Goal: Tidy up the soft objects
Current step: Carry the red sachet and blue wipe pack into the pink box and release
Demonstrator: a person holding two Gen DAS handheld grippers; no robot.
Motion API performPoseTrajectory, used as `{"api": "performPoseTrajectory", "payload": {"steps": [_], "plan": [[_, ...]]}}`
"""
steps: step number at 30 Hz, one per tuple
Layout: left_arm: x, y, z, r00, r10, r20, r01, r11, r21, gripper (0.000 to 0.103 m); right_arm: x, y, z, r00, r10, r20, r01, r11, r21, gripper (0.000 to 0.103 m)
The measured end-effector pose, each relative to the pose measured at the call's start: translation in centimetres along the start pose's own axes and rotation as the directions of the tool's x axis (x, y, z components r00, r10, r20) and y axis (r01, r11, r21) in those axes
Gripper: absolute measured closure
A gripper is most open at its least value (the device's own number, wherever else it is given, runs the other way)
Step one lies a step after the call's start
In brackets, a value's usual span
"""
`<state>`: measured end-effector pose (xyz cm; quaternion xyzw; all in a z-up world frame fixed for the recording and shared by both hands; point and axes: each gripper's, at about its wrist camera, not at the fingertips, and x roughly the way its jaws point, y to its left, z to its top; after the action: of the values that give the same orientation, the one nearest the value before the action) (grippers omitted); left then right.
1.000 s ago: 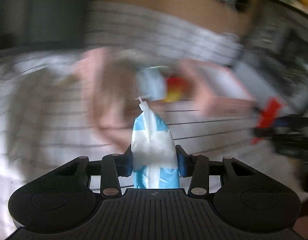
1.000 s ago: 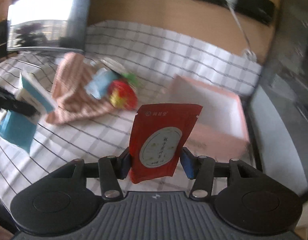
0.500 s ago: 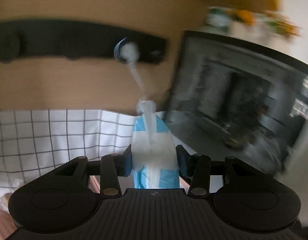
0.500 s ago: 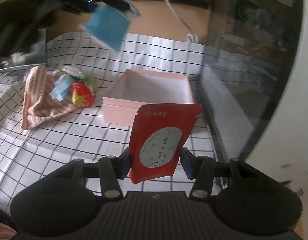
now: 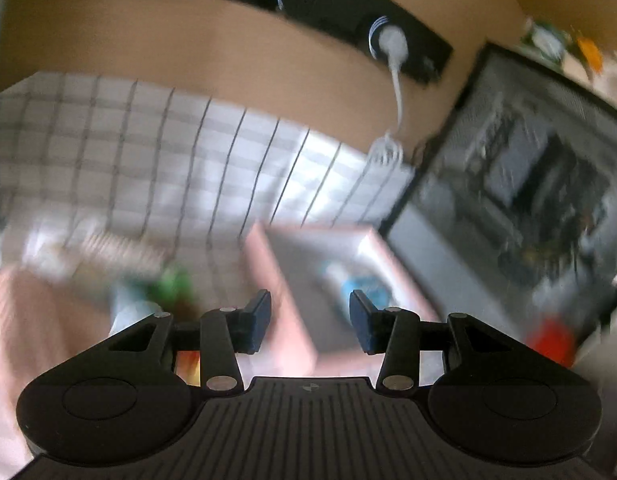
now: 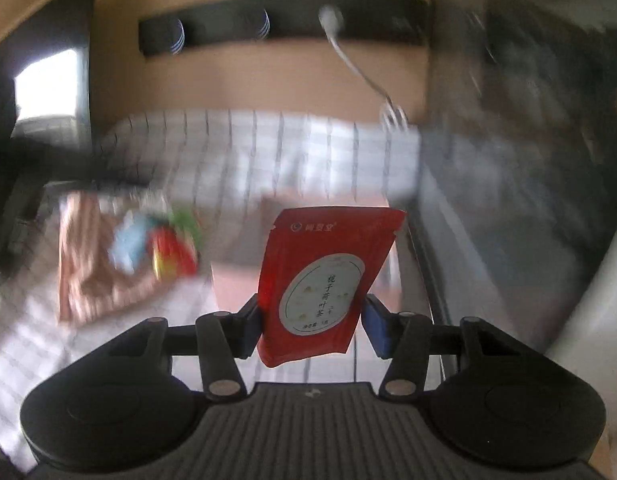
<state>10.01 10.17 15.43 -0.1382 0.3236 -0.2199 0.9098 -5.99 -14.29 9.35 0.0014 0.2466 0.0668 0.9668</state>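
Note:
My left gripper (image 5: 309, 322) is open and empty above the near wall of the pink box (image 5: 286, 280). The blue and white packet (image 5: 358, 286) lies inside the box, blurred. My right gripper (image 6: 311, 324) is shut on a red tea pouch (image 6: 324, 280) with a white round label and holds it upright in front of the pink box (image 6: 232, 284). A pile of small packets (image 6: 164, 244) lies on a pink striped cloth (image 6: 96, 280) at the left; the cloth also shows in the left wrist view (image 5: 36, 320).
The checked tablecloth (image 5: 168, 160) covers the table. A dark glass-fronted appliance (image 5: 528, 200) stands at the right. A black power strip (image 6: 276, 24) with a white cable (image 6: 360, 68) is on the back wall. Both views are motion-blurred.
My left gripper has opened and let go of the blue and white packet, which now lies in the pink box. My right gripper still holds the red pouch and has swung toward the box.

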Motion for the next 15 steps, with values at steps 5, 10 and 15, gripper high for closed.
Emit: {"api": "performPoseTrajectory", "payload": {"steps": [5,10,15], "plan": [[-3.5,0.7,-6.5,0.995,0.046,-0.093,-0.048,0.999,-0.026,0.056,6.3,0.1,9.2,0.995,0.077,-0.066,-0.079,0.997,-0.021,0.033],[-5.5,3.1,-11.7,0.976,0.114,-0.185,-0.135,0.985,-0.105,0.056,9.5,0.6,12.1,0.994,0.056,-0.091,-0.060,0.997,-0.044,0.032],[-8.8,6.1,-14.4,0.952,0.238,-0.195,-0.267,0.953,-0.143,0.056,9.2,1.3,8.9,0.995,-0.011,-0.095,0.001,0.995,-0.105,0.029]]}}
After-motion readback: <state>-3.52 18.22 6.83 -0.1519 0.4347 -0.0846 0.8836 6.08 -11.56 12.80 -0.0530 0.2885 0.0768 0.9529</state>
